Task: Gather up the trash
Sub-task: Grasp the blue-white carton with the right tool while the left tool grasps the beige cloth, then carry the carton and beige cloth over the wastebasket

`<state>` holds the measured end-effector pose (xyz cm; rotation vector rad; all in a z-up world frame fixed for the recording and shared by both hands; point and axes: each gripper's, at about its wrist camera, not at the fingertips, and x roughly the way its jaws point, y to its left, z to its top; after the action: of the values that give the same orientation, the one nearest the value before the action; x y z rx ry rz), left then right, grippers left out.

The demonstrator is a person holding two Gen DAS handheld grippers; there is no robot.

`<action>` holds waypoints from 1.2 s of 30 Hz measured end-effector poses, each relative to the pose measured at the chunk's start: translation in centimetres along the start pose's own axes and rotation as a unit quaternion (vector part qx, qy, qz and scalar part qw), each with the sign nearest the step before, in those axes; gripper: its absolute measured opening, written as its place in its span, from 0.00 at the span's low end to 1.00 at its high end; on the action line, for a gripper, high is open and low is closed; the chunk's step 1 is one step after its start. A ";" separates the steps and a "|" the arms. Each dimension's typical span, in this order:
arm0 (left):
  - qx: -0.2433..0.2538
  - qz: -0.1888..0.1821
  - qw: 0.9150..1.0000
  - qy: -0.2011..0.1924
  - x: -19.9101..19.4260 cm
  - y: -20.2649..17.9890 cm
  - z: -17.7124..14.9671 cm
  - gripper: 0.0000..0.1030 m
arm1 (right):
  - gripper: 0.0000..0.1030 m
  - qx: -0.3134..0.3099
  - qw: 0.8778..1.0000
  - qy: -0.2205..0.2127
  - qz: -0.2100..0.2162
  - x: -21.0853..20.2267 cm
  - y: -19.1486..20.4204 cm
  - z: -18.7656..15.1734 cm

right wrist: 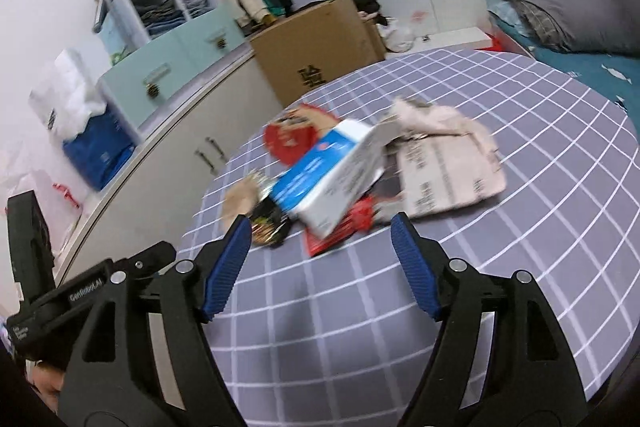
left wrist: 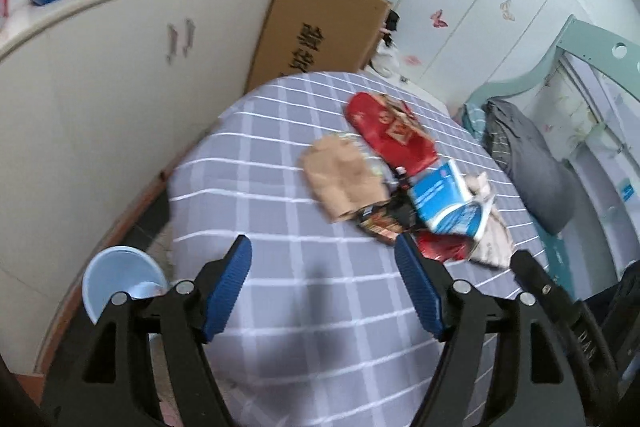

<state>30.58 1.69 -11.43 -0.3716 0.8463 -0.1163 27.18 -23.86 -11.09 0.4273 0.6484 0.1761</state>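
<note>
Your checked table point(left wrist: 280, 147) spreads beneath both tools, and the trash pile point(right wrist: 352, 163) lies just ahead of them, its blue-and-white carton point(left wrist: 444, 199) uppermost. Your left gripper point(left wrist: 324, 259) and right gripper point(right wrist: 320, 235) both gape wide, holding nothing.

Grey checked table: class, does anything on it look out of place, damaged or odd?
Yes. Litter is heaped on the grey checked table: a torn-open blue and white carton lies tilted on red wrappers, beside crumpled paper. Both open grippers hold nothing.
</note>
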 end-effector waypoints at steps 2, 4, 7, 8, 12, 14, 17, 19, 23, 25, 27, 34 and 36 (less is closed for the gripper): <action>0.003 0.013 1.000 -0.001 1.5 -0.8 1.0 0.70 | 0.69 0.006 1.000 0.003 -0.001 0.6 -0.6 0.7; 0.003 0.021 1.000 0.001 3.2 -1.6 2.1 0.70 | 0.70 0.010 1.000 0.007 0.002 1.2 -1.2 1.4; 0.007 0.042 0.999 0.003 5.3 -2.5 3.4 0.70 | 0.70 0.018 1.000 0.010 0.003 2.1 -1.8 2.5; 0.011 0.046 0.999 0.004 5.8 -2.5 3.7 0.70 | 0.70 0.018 1.000 0.008 -0.002 2.5 -1.9 2.9; 0.002 0.054 0.998 0.016 7.7 -2.2 4.5 0.64 | 0.70 0.018 1.000 0.024 -0.010 4.4 -2.1 4.2; 0.000 0.056 0.998 0.022 8.5 -2.1 4.8 0.56 | 0.70 0.017 0.999 0.031 -0.011 5.3 -2.1 4.6; -0.002 0.046 0.998 0.042 9.7 -1.9 4.8 0.33 | 0.69 0.012 0.999 0.050 -0.014 6.7 -1.9 4.9; -0.004 0.038 0.998 0.047 10.0 -1.6 4.7 0.05 | 0.65 0.015 0.998 0.065 -0.017 7.6 -1.9 4.8; -0.005 0.029 0.999 0.031 9.2 -1.2 4.5 0.04 | 0.38 0.012 0.996 0.084 -0.018 8.9 -1.9 4.4; -0.006 0.026 1.000 0.014 8.2 -0.9 4.5 0.03 | 0.23 0.012 0.997 0.076 -0.015 8.8 -1.7 4.4; -0.007 0.019 1.000 0.001 7.0 -0.8 4.6 0.03 | 0.18 0.011 0.998 0.061 -0.012 8.2 -1.6 4.6; -0.002 -0.004 0.999 -0.054 1.8 -0.4 4.5 0.03 | 0.17 -0.010 1.000 0.015 -0.002 5.5 0.3 4.8; 0.000 -0.012 0.998 -0.064 0.2 0.0 4.1 0.03 | 0.17 -0.023 1.000 -0.005 -0.006 4.0 1.4 4.9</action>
<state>33.77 2.72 -9.10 -0.3856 0.7157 -0.1132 33.37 -23.08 -9.18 0.3806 0.6367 0.1773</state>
